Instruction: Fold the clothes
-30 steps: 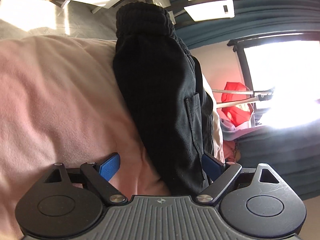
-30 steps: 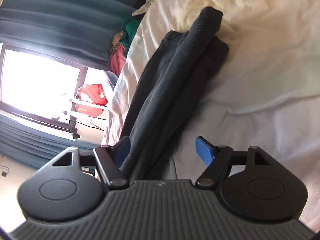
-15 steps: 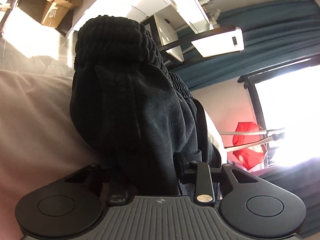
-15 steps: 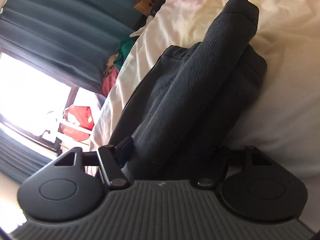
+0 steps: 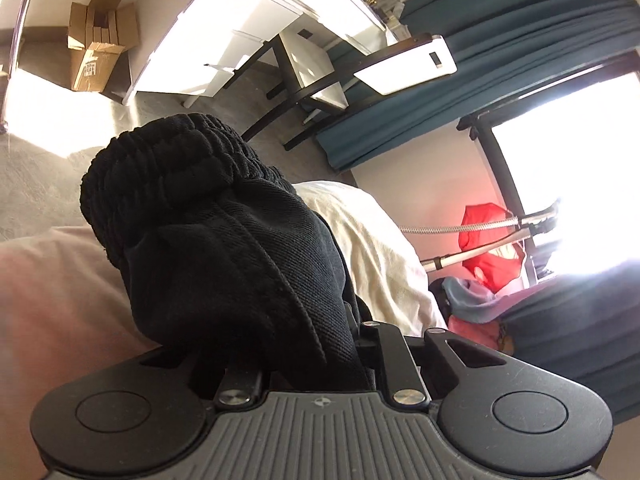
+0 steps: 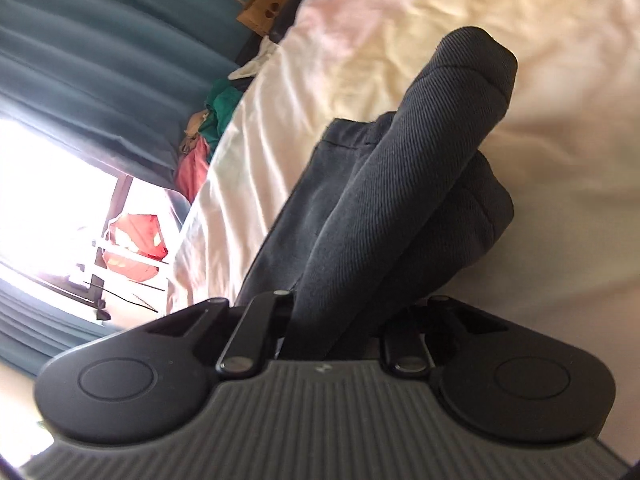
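Left wrist view: the dark trousers (image 5: 224, 264) rose straight out of your left gripper (image 5: 304, 364), their ribbed elastic waistband (image 5: 168, 160) bunched at the far end and lifted above the pale pink bedding (image 5: 60, 300). Your jaws had closed down on the cloth; the fabric filled the gap between them and hid the fingertips, so you gripped a thick gathered fold rather than a single layer. Cream bedding (image 5: 372, 248) lay just beyond the trousers on the right.

Right wrist view: you held the same trousers (image 6: 384, 216) in your right gripper (image 6: 332, 340), likewise clamped tight on the cloth with no gap showing. From the jaws, one rolled fold of ribbed grey-black fabric ran up and away to a blunt rounded end (image 6: 476, 60), raised clear of the cream sheet (image 6: 540, 20); a second fold lay under it, and a flatter part with a stitched hem (image 6: 340, 140) sat on its left, resting on the bed.

Surroundings: an open cardboard box (image 5: 96, 44) stood on the floor by the wall in the left view; what it held could not be told. A brown paper bag (image 6: 260, 8) stood beside the teal curtain (image 6: 100, 60) in the right view, contents not visible. A red cloth (image 5: 488, 240) hung by the bright window (image 5: 580, 180).
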{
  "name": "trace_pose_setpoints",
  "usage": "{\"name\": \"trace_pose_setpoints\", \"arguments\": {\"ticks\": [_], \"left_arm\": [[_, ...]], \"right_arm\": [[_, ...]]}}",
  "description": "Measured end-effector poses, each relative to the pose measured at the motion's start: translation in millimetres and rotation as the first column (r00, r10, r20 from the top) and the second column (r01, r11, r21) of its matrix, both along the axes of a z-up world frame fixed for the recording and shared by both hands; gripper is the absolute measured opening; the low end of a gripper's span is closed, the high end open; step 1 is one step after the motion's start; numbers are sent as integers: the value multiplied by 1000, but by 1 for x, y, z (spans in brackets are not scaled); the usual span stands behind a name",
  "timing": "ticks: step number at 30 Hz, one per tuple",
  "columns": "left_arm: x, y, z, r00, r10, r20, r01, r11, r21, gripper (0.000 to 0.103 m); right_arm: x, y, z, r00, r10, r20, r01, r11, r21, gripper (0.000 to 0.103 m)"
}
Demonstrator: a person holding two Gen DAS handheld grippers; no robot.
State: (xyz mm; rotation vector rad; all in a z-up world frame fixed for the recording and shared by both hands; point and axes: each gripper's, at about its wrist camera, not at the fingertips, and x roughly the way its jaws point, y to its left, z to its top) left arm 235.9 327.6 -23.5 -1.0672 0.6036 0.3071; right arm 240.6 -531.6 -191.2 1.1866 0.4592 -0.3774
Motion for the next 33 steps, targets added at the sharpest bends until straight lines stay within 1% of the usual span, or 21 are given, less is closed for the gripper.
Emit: {"name": "trace_pose_setpoints", "arguments": {"ticks": [3,5,6,8,9,11,13,15,16,20,22,25,27,28,30,32,33], "left_arm": [[-46,1,18,996,-70,-59,73,996,46,16],[-75,3,28,991,-100,-89,105,993,59,16],[-90,4,31,989,-108,-97,115,991,63,16],[-113,1,30,987,-117,-108,126,989,77,16],[-124,0,28,986,-120,-113,129,988,81,16],[-144,-3,16,985,-116,-129,127,988,83,17],[-157,-4,-5,982,-100,-161,114,990,81,17],[-168,-3,-26,980,-88,-178,104,991,82,17],[-172,-2,-35,980,-86,-178,102,991,83,18],[-186,-5,-42,985,-105,-138,118,989,87,21],[-193,-6,-46,986,-115,-118,126,988,89,23],[-207,-12,-42,983,-138,-122,152,981,116,35],[-217,-19,-34,976,-159,-149,182,971,157,54],[-222,-23,-29,972,-172,-161,201,962,184,57],[-234,-34,-16,960,-213,-180,254,933,253,69],[-244,-46,-3,952,-244,-187,294,902,317,74],[-248,-52,4,949,-256,-183,307,885,351,75]], "right_arm": [[-36,-4,-2,1000,-14,-3,14,998,63,17],[-56,-9,5,999,-31,17,28,993,115,17],[-64,-10,11,999,-27,29,23,993,113,17],[-75,-11,22,999,-6,33,3,998,70,17],[-79,-12,21,1000,-7,29,4,997,74,17],[-87,-15,14,1000,-15,20,13,995,95,17],[-89,-20,-5,1000,-12,-28,15,992,127,17],[-92,-23,-25,998,-10,-61,20,986,167,17],[-93,-24,-31,998,-9,-56,19,984,179,17],[-87,-19,-21,997,43,-71,-38,997,68,17],[-86,-20,-20,996,52,-70,-49,997,55,17],[-90,-22,-25,998,25,-50,-19,993,114,17],[-91,-23,-24,999,16,-40,-11,992,123,17],[-90,-23,-23,999,14,-35,-10,993,121,17],[-90,-23,-20,1000,10,-23,-7,993,116,17],[-89,-23,-17,1000,6,-11,-5,994,110,17],[-89,-23,-15,1000,4,-4,-3,995,104,17]]}}
